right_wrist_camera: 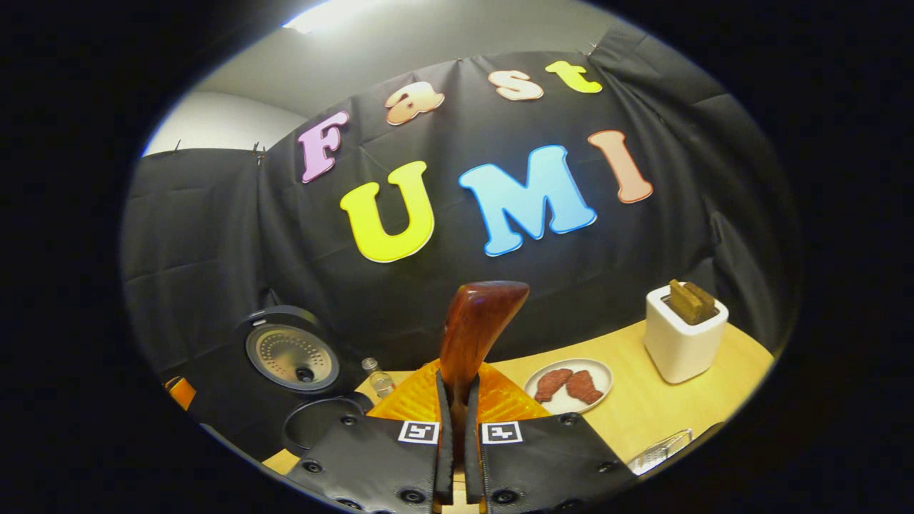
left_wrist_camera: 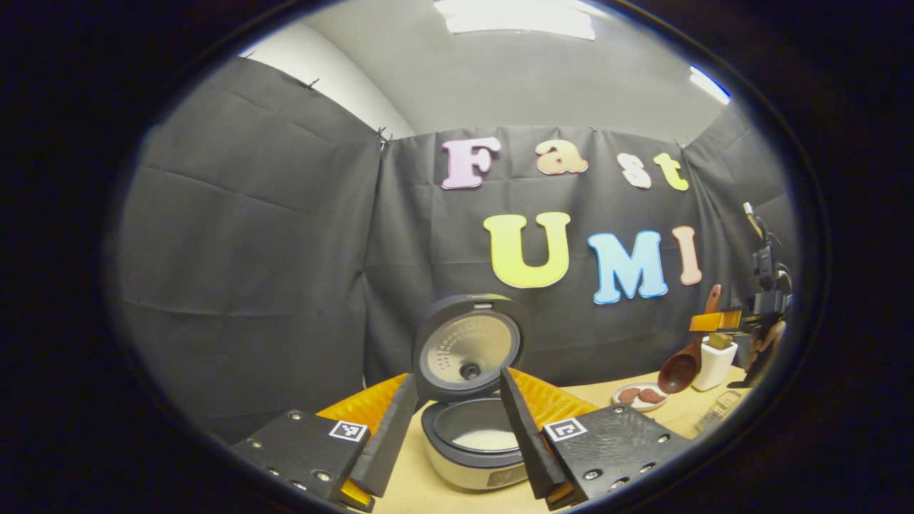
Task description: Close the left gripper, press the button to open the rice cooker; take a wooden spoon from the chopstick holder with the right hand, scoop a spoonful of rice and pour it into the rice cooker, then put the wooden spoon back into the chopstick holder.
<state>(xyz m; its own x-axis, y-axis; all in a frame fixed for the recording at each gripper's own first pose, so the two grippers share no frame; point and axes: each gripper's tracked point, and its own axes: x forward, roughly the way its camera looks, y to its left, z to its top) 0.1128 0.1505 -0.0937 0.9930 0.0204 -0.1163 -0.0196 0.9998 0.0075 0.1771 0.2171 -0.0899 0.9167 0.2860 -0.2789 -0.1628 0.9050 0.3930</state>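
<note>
Right gripper (right_wrist_camera: pixel 457 428) clamps wooden spoon (right_wrist_camera: pixel 475 328) handle – beside chopstick holder (right_wrist_camera: pixel 682 335). Left gripper (left_wrist_camera: pixel 457 435) fingers wide, w/ rice cooker (left_wrist_camera: pixel 471 442) lid up between them.

You have one rice cooker (left_wrist_camera: pixel 475 428), lid up. One wooden spoon (right_wrist_camera: pixel 477 325). One white holder (right_wrist_camera: pixel 682 339). One plate (right_wrist_camera: pixel 569 403) with two meat pieces (right_wrist_camera: pixel 568 385) on it. One small glass bottle (right_wrist_camera: pixel 378 380). Two grippers: left gripper (left_wrist_camera: pixel 457 428), right gripper (right_wrist_camera: pixel 457 435). One table (right_wrist_camera: pixel 657 407).
</note>
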